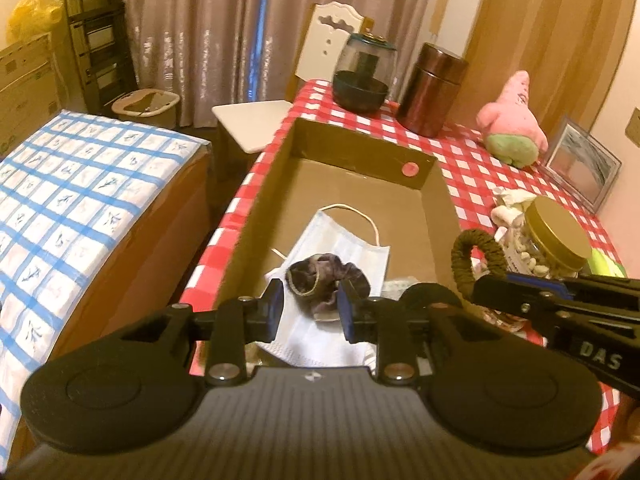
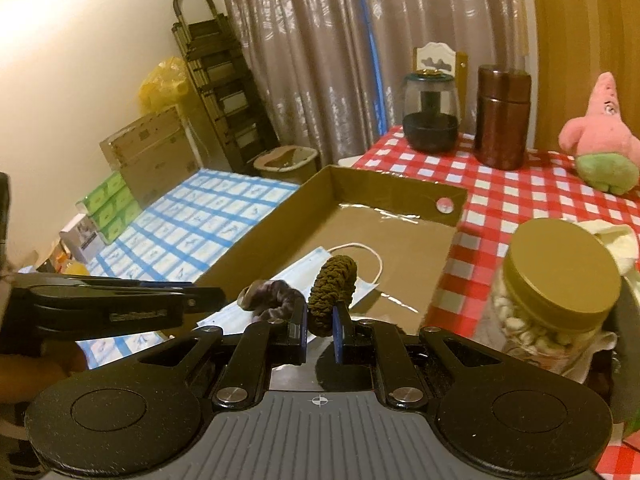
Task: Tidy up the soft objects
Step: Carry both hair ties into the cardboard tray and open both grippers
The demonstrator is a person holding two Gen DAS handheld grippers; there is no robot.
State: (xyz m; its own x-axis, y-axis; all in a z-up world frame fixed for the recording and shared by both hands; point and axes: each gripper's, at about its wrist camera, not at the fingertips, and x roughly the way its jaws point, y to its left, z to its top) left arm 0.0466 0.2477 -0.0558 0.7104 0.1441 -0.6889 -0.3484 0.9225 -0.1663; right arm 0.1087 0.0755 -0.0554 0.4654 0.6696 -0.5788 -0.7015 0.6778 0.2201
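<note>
**Fingers over the box: left parted round the scrunchie, right clamped on the braided loop**

The fingers of the left gripper (image 1: 310,307) stood a little apart with the dark scrunchie (image 1: 320,280) between them; whether the pads touched it could not be told, and it seemed to lie on the face mask (image 1: 340,248) inside the cardboard box (image 1: 360,152), so I judged it set down or nearly so. The fingers of the right gripper (image 2: 320,326) were almost closed, pinching the lower end of the olive braided loop (image 2: 334,284); the loop stood upright from the fingers, its ring edge-on to the right camera, its top leaning over the mask (image 2: 304,280).

The relation that mattered: the box floor lay ahead of and below the right fingers, with bare cardboard beyond the mask toward the far wall; the scrunchie (image 2: 272,296) sat just left of the loop, close beside it; the left gripper (image 2: 120,304) lay well to the left. The right hand was plainly the nearer to any drop spot; a short move forward and down would probably put the loop in the box on the red-checked tabletop (image 1: 480,168).
</note>
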